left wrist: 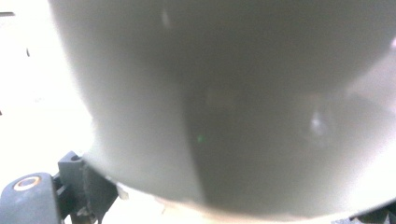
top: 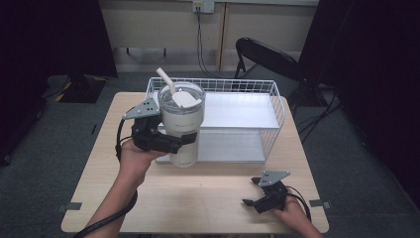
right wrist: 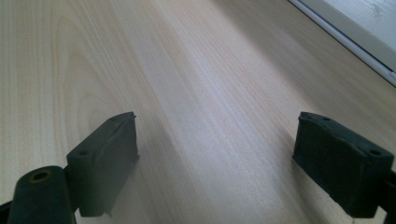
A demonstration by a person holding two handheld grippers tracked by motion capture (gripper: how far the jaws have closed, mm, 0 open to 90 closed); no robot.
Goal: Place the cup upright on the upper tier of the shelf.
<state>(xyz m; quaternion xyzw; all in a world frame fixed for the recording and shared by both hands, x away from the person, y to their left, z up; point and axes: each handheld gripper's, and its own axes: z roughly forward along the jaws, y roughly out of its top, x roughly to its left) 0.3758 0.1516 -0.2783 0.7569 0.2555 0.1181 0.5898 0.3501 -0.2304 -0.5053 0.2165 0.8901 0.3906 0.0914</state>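
A cream tumbler point(top: 182, 126) with a clear lid and a pale straw point(top: 165, 79) is held upright just above the table, in front of the wire rack. My left gripper point(top: 173, 144) is shut on the tumbler's lower body, coming in from the left. In the left gripper view the tumbler point(left wrist: 224, 102) looms blurred and very close, its wall hiding most of the jaws. My right gripper point(top: 253, 192) rests low over the table near the front right, open with nothing between its pads point(right wrist: 105, 161).
A white wire rack point(top: 275, 116) with a white shelf stands on the far half of the wooden table point(top: 213, 198). A black folding chair point(top: 265, 57) stands behind the table. The rack's base edge point(right wrist: 345, 39) runs along the top right of the right gripper view.
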